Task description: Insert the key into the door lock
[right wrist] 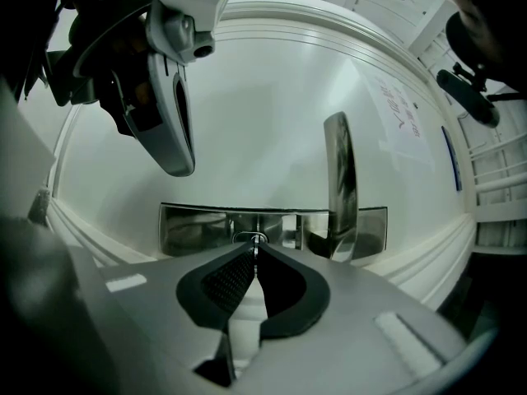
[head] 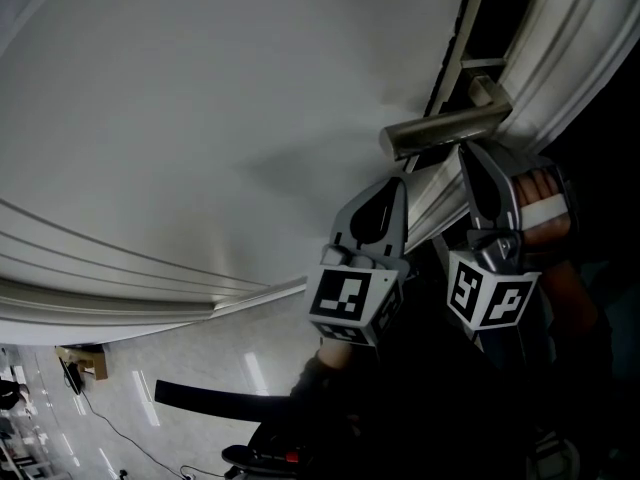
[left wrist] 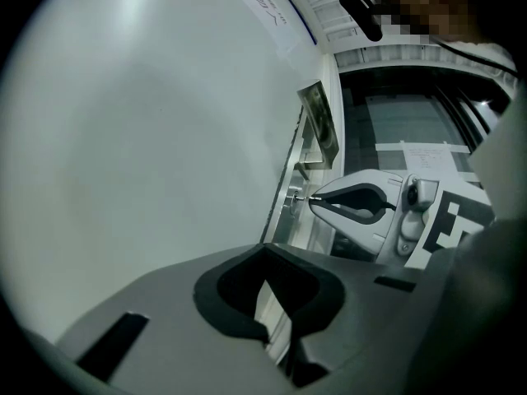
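**Key nipped at the keyhole**

The right claw (right wrist: 255, 253) is clamped on the key (right wrist: 255, 243), low centre of its view, at the lock plate (right wrist: 198, 229). The left claw (left wrist: 263, 252) is pressed together, empty. The key seems light, stiff and slippery, so it is best pinched flat across its bow.

White door (head: 200, 118) carries 1 metal plate (right wrist: 193, 229); on plate: 1 lever handle (right wrist: 340, 183), 1 lock (right wrist: 245, 237). Pale floor (head: 200, 353) below.
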Available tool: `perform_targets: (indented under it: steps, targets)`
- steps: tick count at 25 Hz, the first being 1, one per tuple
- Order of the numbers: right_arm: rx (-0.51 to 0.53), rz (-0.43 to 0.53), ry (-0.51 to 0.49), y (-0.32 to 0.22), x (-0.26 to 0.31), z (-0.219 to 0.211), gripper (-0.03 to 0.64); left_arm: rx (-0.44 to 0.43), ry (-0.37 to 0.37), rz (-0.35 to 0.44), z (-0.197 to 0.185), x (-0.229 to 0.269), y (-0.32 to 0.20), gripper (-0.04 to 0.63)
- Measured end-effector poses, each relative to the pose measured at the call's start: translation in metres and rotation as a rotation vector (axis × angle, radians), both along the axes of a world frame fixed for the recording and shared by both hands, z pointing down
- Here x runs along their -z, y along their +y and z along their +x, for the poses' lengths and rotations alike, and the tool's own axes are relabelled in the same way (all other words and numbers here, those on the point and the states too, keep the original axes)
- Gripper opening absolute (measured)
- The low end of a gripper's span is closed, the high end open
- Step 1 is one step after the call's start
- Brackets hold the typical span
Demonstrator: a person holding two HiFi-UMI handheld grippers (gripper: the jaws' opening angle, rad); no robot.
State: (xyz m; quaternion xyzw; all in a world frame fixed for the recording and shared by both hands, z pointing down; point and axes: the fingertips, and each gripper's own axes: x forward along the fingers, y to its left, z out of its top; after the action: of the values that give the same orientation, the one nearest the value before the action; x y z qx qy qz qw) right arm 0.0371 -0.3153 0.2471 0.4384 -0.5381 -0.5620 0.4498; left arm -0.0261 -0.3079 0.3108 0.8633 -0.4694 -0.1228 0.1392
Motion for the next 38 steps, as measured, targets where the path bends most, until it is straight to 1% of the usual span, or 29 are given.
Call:
perform_targets:
  steps: [25, 38]
  targets:
    - [0.016, 0.002, -0.008, 0.0012, 0.0024, -0.0022, 0.012, 0.007, -0.010, 0.016, 0.0008, 0.0046, -0.0009, 0.000]
    - [0.017, -0.016, -0.013, -0.0012, 0.0021, -0.0021, 0.012, 0.005, -0.007, 0.008, 0.0016, 0.0019, -0.0042, 0.000]
